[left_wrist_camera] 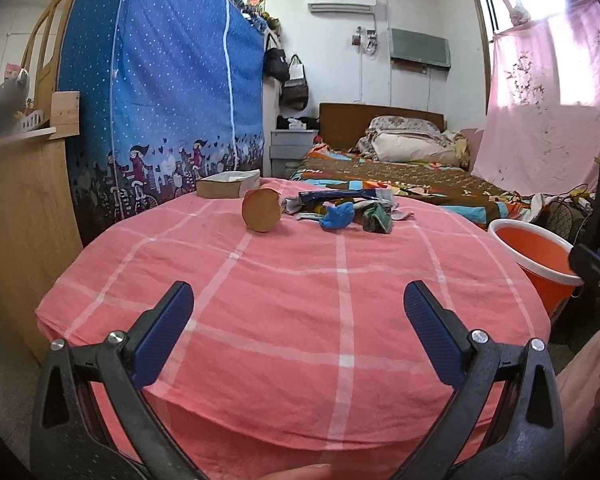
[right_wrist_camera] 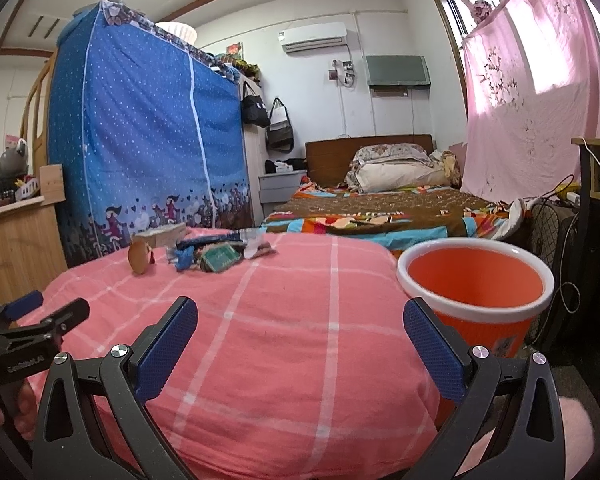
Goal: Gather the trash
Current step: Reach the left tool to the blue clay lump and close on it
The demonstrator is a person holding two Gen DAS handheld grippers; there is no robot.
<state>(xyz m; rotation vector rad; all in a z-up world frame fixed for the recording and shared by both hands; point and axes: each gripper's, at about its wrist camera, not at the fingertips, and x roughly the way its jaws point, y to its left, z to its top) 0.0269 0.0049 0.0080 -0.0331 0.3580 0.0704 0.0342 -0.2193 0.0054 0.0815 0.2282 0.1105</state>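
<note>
Standing beside the pink checked cloth-covered table, the white-rimmed orange plastic bucket is seen empty; both the left gripper and the right gripper are held spread, gripping nothing.

Pink checked cloth under the fingers looks like soft matt woven cotton, a bit wrinkly. Finger pads are blue textured rubbery stuff on matt black plastic with shiny metal rivets. Orange bucket right of the fingers is smooth plastic, crumpled glossy wrappers ahead.

Upper left I see a blue wardrobe; bed centre; pink curtain glowing at right.
</note>
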